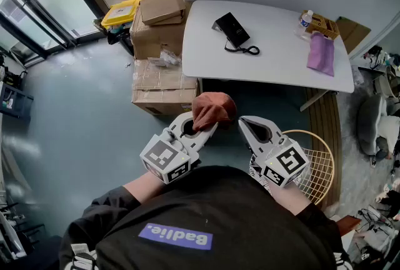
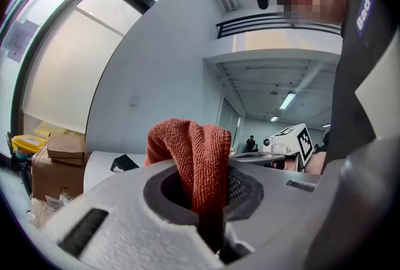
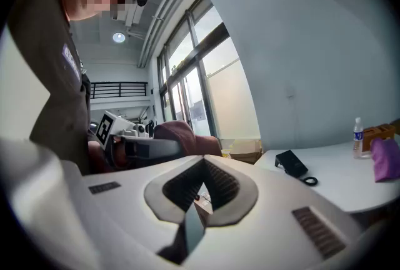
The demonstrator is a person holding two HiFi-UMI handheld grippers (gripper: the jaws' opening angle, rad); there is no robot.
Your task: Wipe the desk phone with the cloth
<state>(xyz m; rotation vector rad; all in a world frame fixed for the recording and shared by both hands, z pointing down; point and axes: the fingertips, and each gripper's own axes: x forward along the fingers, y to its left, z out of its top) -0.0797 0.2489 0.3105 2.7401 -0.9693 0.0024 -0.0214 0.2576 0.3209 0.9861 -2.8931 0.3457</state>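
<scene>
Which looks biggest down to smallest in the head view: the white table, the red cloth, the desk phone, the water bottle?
1. white table
2. red cloth, only slightly ahead of the phone; it is much nearer the camera, so this place is unsure
3. desk phone
4. water bottle

Table (image 1: 275, 56): white, rounded corners, set against the grey wall.
Left-centre of table: black desk phone (image 1: 230, 30), coiled cord (image 1: 247, 49) just beside it.
Right end of table: bottle (image 1: 305, 19), wooden box (image 1: 324, 25), purple fabric piece (image 1: 320, 53) lying flat.
Floor (image 1: 81, 112): blue-grey, with cardboard boxes (image 1: 159, 75) stacked at the table's left end and a yellow bin (image 1: 122, 12) behind them.
</scene>
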